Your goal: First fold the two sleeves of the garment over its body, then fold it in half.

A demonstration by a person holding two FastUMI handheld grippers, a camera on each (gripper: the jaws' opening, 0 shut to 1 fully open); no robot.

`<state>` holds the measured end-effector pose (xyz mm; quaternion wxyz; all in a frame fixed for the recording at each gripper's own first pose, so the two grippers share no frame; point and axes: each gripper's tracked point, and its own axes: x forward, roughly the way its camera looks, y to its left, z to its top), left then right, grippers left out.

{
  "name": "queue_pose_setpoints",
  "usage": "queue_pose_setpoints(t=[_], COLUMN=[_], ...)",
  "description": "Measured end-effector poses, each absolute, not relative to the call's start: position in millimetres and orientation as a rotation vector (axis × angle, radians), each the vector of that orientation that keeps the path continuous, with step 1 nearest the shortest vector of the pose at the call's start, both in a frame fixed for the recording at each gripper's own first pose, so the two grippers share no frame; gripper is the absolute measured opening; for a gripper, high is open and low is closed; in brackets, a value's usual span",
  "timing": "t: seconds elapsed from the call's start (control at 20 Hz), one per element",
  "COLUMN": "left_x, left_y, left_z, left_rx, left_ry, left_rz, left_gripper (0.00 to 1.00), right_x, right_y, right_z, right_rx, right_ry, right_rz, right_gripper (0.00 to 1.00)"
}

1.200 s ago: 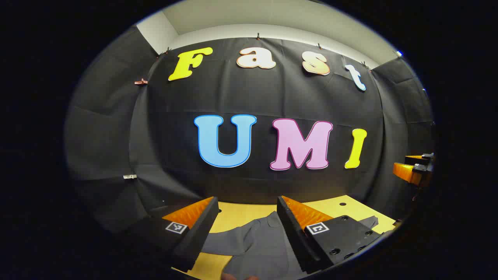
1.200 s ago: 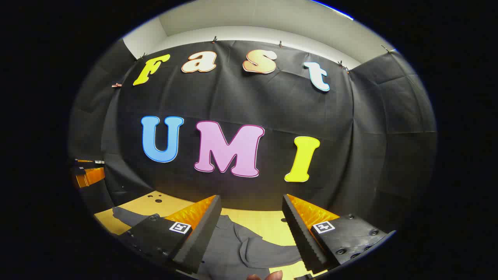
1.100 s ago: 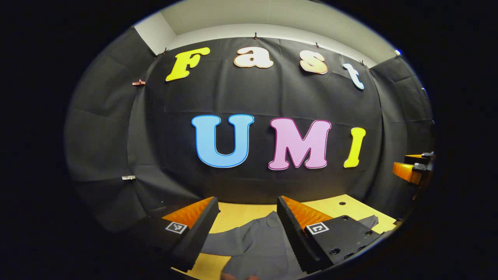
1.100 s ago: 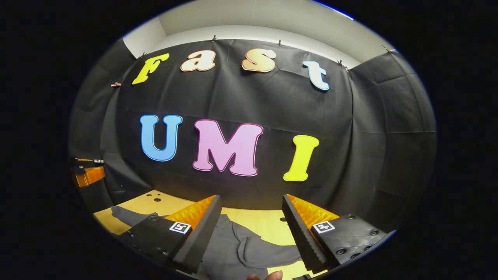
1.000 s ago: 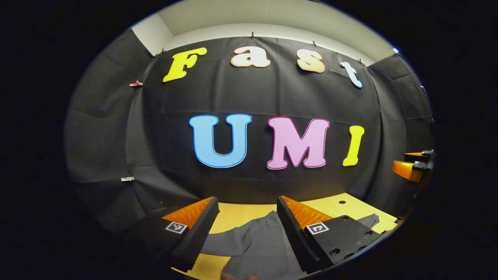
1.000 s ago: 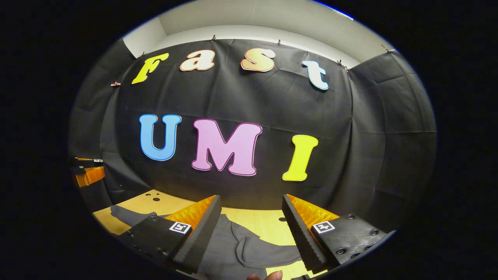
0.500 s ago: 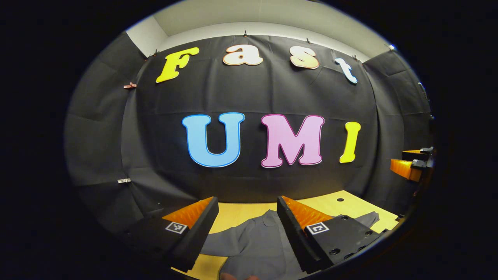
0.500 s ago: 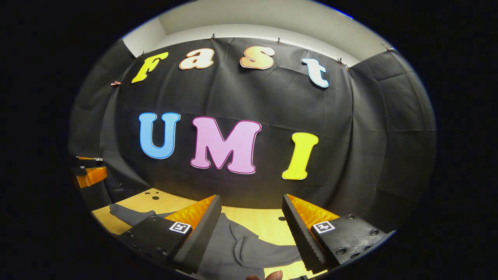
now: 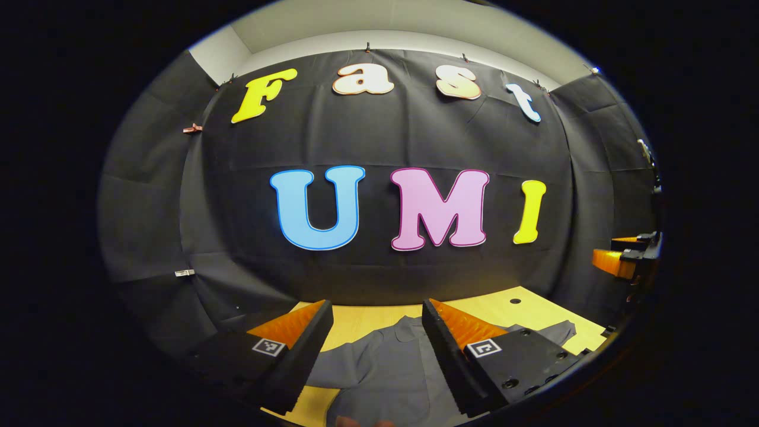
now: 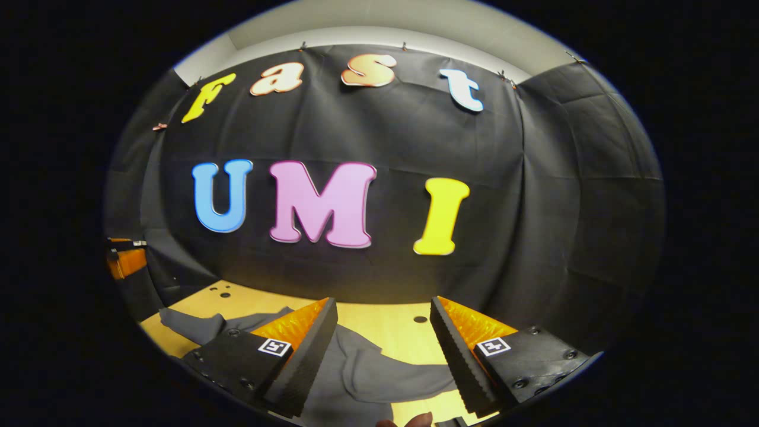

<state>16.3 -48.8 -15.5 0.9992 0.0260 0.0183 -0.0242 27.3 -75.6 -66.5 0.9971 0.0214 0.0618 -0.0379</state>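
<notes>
Hovering over a grey shirt spread on the table, both hand-held grippers empty

Lying flat on the wooden table (image 9: pixel 356 317), the grey shirt (image 9: pixel 385 362) has its collar toward the booth wall; the left hand-held gripper (image 9: pixel 376 323) hangs above it with fingers spread apart and nothing between them, and the left sleeve (image 9: pixel 338 365) runs out under its left finger. Further right, the right hand-held gripper (image 10: pixel 382 323) is likewise wide open above the shirt (image 10: pixel 356 373), with the right sleeve (image 10: pixel 391 379) lying just below it. The cloth looks thin, light and limp, so it should drape and crease easily; a pinch near each cuff seems the best hold for carrying the sleeves over the body
</notes>
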Motion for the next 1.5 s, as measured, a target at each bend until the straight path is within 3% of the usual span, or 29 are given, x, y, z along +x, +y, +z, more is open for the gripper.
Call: queue_pose_setpoints(t=[0.2,0.85,1.5], left_x=[23.4,32.0,26.8], left_y=[-65.4,-98.8,-109.0], left_z=[-16.3,-11.3,-19.7], left_rx=[0.049,0.116,0.159], left_ry=[0.046,0.094,0.136], left_rz=[-0.052,0.06,0.121], left_gripper=[0.95,0.95,0.97], right_x=[44.9,90.0,100.0], right_y=[-132.5,-207.8,-216.6], right_z=[-125.1,-350.3,-456.6], right_rx=[0.044,0.11,0.107], right_ry=[0.209,0.549,0.759], right_rz=[-0.135,-0.117,-0.095], right_gripper=[0.98,0.98,0.98])
